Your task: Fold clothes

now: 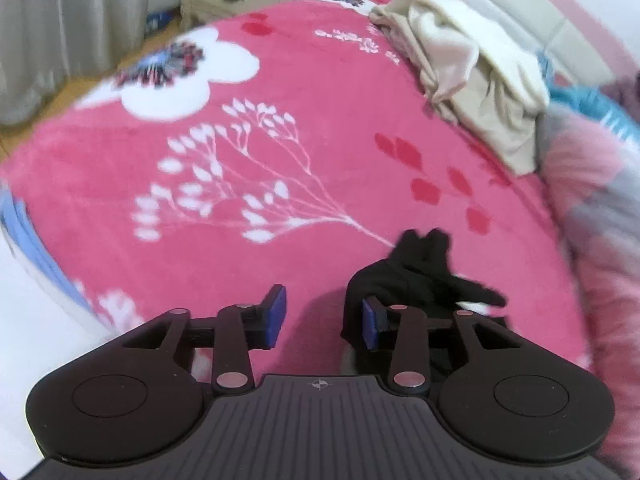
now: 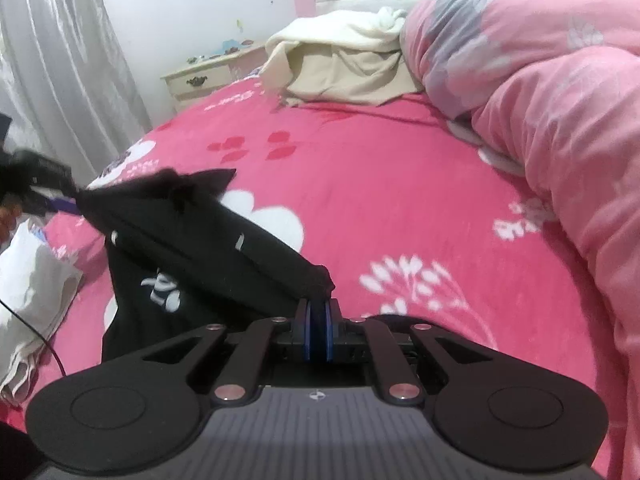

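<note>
A bed (image 1: 280,92) covered by a bright pink blanket (image 2: 360,184) with white flowers fills both views. A cream cloth heap (image 1: 472,80) lies near the headboard, just beside a rolled pink quilt (image 2: 540,100) that runs along one side. A pale nightstand (image 2: 200,78) stands by the wall next to a grey curtain (image 2: 68,48).

The left tool (image 1: 326,318) has its blue pads spread, with only blanket showing between them; a bunched end of the black garment (image 1: 416,276) lies against the outer side of one pad. Whether that pad presses on it cannot be told.

The right tool (image 2: 318,326) has its pads pressed together, pinching a corner of the black garment. The cloth stretches from there up to the far-left edge of the right wrist view, white print showing, its lower part hanging onto the bed.

The middle of the bed is open; the quilt bounds one side, and the bed's edge with white cloth (image 2: 28,300) beside it bounds the other.
</note>
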